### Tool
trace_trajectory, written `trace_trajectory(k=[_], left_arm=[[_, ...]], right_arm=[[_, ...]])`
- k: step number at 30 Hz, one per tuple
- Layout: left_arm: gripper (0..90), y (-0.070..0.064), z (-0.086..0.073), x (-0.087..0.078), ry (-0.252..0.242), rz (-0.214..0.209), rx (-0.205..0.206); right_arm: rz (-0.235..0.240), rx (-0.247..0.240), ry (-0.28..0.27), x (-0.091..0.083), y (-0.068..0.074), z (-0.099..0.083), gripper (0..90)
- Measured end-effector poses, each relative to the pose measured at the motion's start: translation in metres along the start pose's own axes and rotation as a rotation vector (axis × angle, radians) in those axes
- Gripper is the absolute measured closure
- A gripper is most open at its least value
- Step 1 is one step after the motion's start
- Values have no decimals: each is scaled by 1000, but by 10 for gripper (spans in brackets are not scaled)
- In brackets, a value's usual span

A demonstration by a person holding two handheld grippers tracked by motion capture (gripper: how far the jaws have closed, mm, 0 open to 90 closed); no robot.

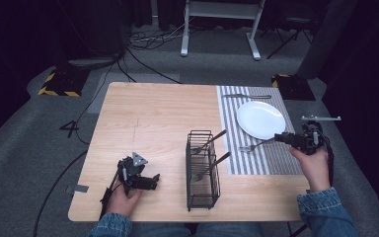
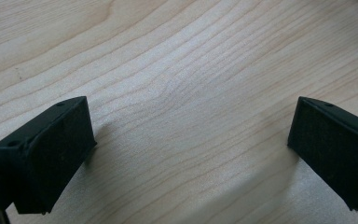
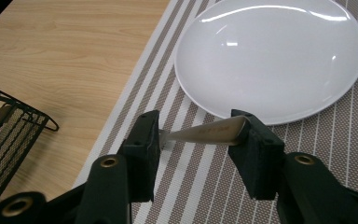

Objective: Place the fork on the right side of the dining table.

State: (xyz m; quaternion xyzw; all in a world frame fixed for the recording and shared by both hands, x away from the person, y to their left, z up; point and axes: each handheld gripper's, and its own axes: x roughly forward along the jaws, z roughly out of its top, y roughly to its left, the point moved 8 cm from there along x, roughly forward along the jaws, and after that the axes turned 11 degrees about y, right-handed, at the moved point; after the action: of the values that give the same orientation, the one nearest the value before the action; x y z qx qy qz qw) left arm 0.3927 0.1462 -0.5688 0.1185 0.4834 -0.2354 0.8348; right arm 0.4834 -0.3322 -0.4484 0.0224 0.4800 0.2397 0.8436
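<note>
Wooden bench (image 1: 148, 118) setup: right gripper (image 3: 198, 135) jaws pinch a fork (image 1: 256, 145) by its handle over the striped mat (image 1: 249, 160) beside the plate (image 1: 260, 119), probably place-setting, while left gripper (image 1: 145, 181) rests wide open.

We see a lab or studio set up for recording: a wooden table (image 1: 153, 128) on grey carpet, dark curtains around it, cables (image 1: 148, 39) trailing across the floor, yellow-black hazard-striped bases (image 1: 59, 84) and a white desk frame (image 1: 222, 24) behind
</note>
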Motion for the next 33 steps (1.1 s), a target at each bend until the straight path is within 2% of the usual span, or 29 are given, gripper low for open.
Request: trace_trajectory(k=[9,25,29,30,33], left_arm=[[4,0,0,0,0,0,0],[4,0,0,0,0,0,0],[4,0,0,0,0,0,0],[4,0,0,0,0,0,0],[4,0,0,0,0,0,0]], right_arm=[[3,62,39,13,-20,-10,508],[13,102,83,31,-38,-21,476],[40,133,85,37,-45,-23,470],[51,159,93,40,-51,-27,470],[51,174,104,42,-54,-29,467]])
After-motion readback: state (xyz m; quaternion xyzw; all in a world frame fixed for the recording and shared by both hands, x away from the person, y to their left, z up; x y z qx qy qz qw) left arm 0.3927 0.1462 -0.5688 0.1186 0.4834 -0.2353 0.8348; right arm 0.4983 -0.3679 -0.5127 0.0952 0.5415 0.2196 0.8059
